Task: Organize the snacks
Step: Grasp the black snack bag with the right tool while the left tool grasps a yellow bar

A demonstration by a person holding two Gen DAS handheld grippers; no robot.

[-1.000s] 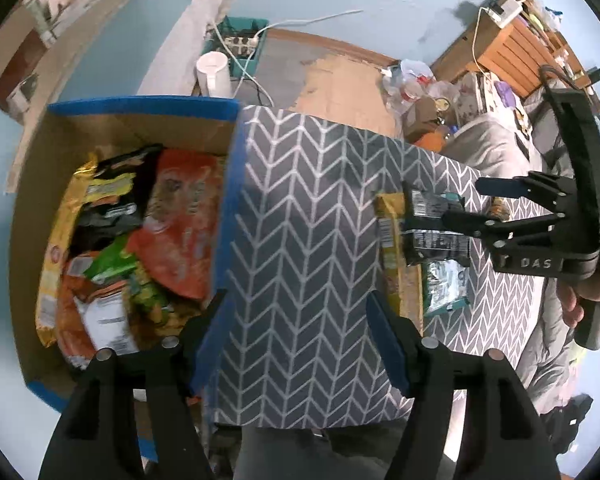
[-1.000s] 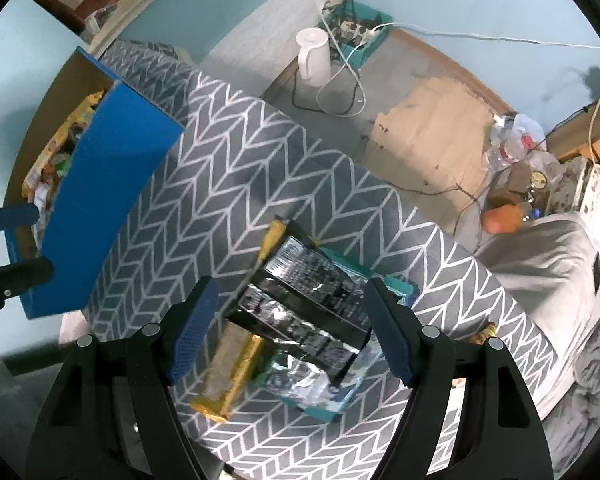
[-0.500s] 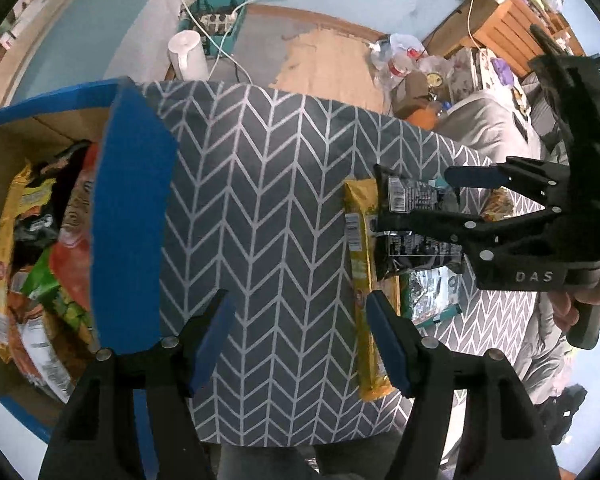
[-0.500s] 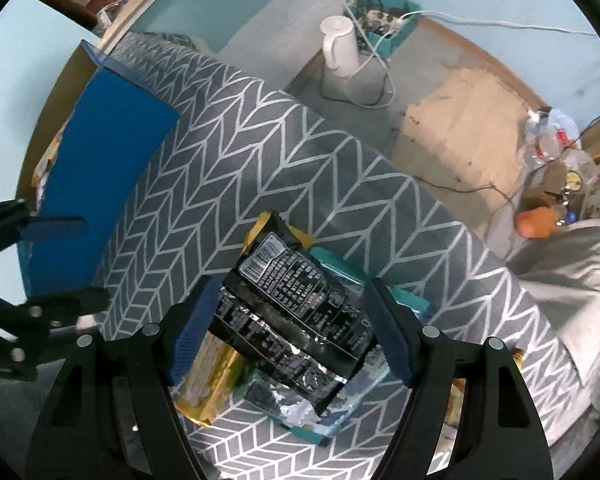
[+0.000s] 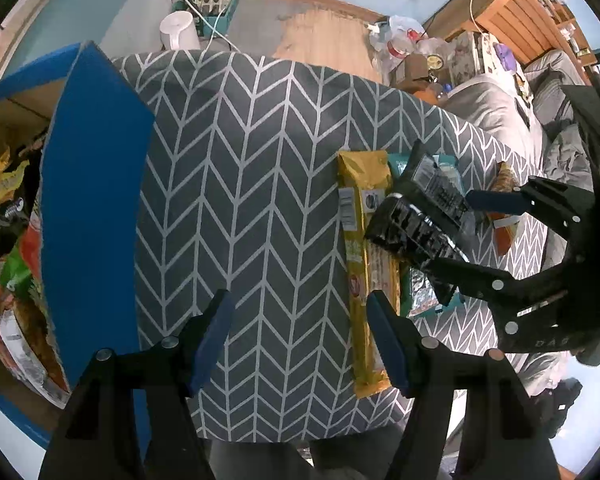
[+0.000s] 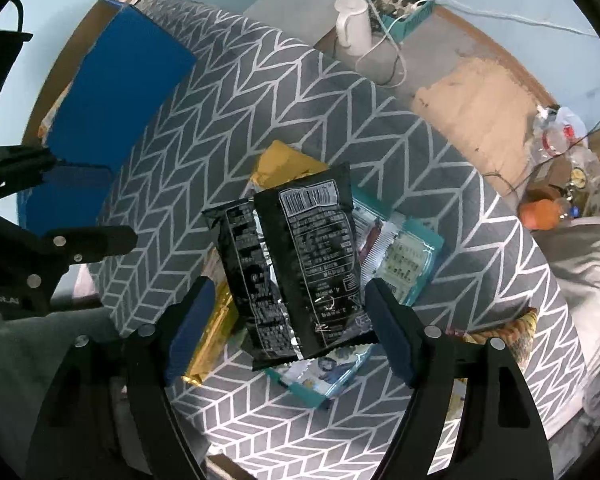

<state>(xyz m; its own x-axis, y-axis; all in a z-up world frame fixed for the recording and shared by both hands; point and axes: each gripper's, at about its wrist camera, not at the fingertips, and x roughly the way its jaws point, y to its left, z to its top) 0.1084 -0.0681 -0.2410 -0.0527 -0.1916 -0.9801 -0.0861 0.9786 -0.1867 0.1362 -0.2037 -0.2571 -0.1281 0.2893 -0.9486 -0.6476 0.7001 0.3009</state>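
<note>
Left wrist view. The left tool [image 5: 300,334] hangs released, jaws spread and holding nothing, over the chevron-patterned counter [image 5: 244,168]. The yellow snack bar [image 5: 366,264] lies flat just beside its right finger. Further right, the right tool [image 5: 452,232] has its jaws around the black snack packet [image 5: 416,216], which appears raised above the pile. The blue cardboard box [image 5: 92,184] stands at the counter's left end, already holding a crowded mix of packets [image 5: 8,248] in yellow, green and orange.

Risk, as judged: the box looks nearly full, so a further packet could sit proud or slide out. Its near flap stands up between counter and opening and could catch a packet carried across low.

Right wrist view. The black snack packet [image 6: 300,268] sits between the right tool's [image 6: 288,324] spread fingers. I cannot tell whether either pad presses it; the gap looks wide. A second black packet seems to overlap it. Beneath lie the yellow snack bar [image 6: 284,164] and a teal packet [image 6: 404,256].

Risk, as judged: a loose hold on slick foil may drop the packet, or two may be taken together and one fall away.
</note>
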